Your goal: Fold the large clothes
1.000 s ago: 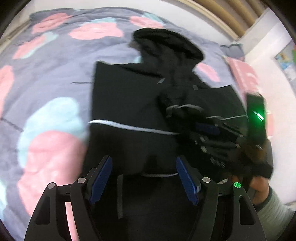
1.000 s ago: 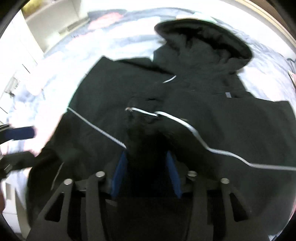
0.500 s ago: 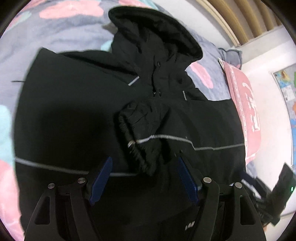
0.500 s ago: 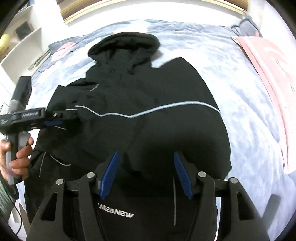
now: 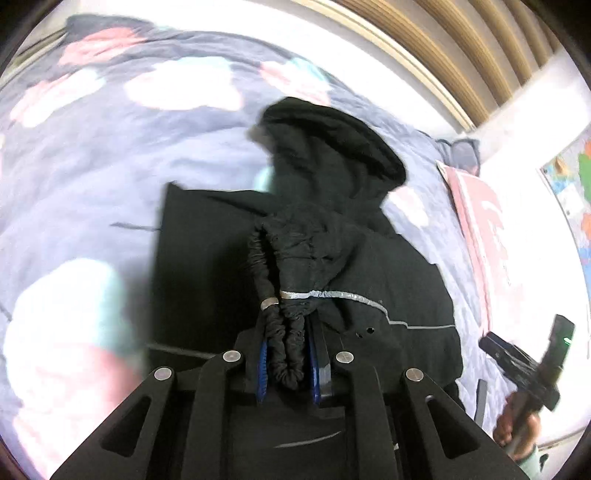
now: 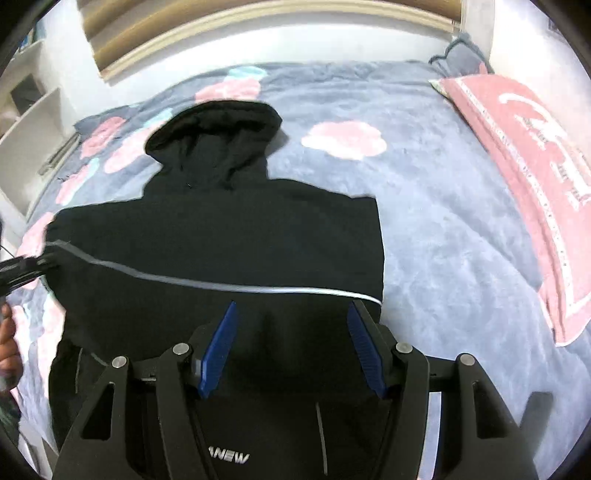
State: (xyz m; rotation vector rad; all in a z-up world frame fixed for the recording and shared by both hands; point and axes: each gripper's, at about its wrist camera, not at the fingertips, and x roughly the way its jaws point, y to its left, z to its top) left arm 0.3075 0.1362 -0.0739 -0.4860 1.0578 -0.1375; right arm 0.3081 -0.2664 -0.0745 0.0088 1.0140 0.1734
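Note:
A black hooded jacket [image 6: 229,236] with a thin reflective stripe lies flat on the bed, hood toward the headboard; it also shows in the left wrist view [image 5: 207,258]. My left gripper [image 5: 286,363] is shut on the jacket's elastic sleeve cuff [image 5: 284,332] and holds the sleeve bunched above the jacket's body. My right gripper [image 6: 291,350] is open and empty, hovering over the jacket's lower half. The right gripper also shows at the right edge of the left wrist view [image 5: 528,365].
The bed is covered by a grey-blue blanket [image 6: 436,206] with pink and teal cloud shapes. A pink pillow [image 6: 532,177] lies at the right side. A wooden headboard [image 6: 258,22] runs along the far wall. White shelves [image 6: 26,110] stand at the left.
My left gripper has closed on the sleeve cuff and lifted it. My right gripper let go of the cloth, opened and drew back over the jacket's lower part.

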